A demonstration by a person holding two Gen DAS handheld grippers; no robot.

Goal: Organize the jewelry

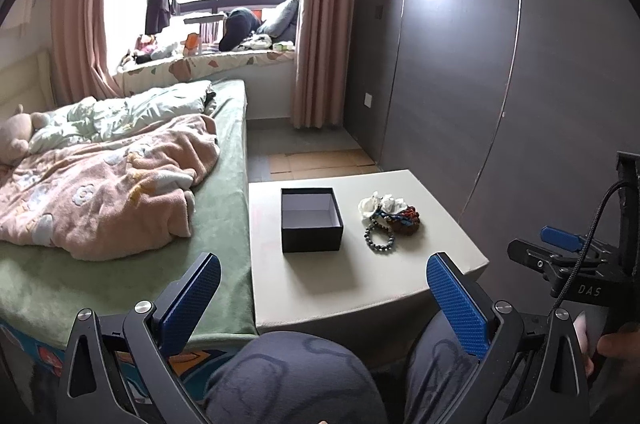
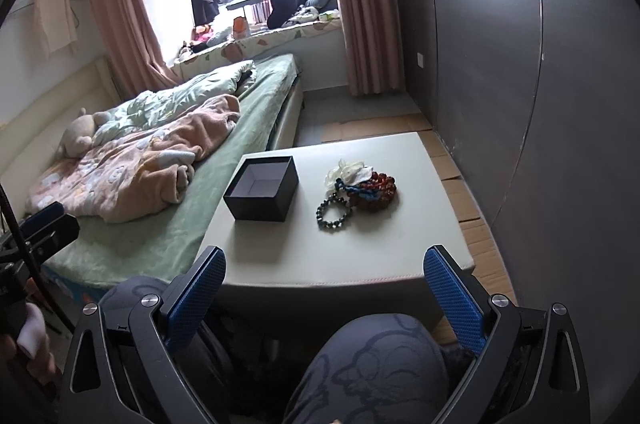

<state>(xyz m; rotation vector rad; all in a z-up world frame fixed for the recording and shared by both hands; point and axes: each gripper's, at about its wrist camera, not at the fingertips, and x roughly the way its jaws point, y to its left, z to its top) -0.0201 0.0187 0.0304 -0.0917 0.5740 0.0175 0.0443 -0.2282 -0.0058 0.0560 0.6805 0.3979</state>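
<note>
An open, empty black box (image 1: 311,220) (image 2: 263,194) stands on the white table (image 1: 340,280) (image 2: 320,256). To its right lies a heap of jewelry (image 1: 390,218) (image 2: 360,190): a dark bead bracelet (image 1: 379,239) (image 2: 333,211), red-brown beads, blue cord and a white flower piece. My left gripper (image 1: 324,276) is open and empty, held back from the table's near edge. My right gripper (image 2: 324,272) is open and empty, also short of the table. Each gripper shows at the edge of the other's view.
A bed (image 1: 120,184) (image 2: 160,144) with a pink blanket and a soft toy adjoins the table's left side. A grey wardrobe wall (image 1: 500,84) (image 2: 520,64) stands on the right. The person's knees (image 1: 288,376) (image 2: 376,368) are below the grippers.
</note>
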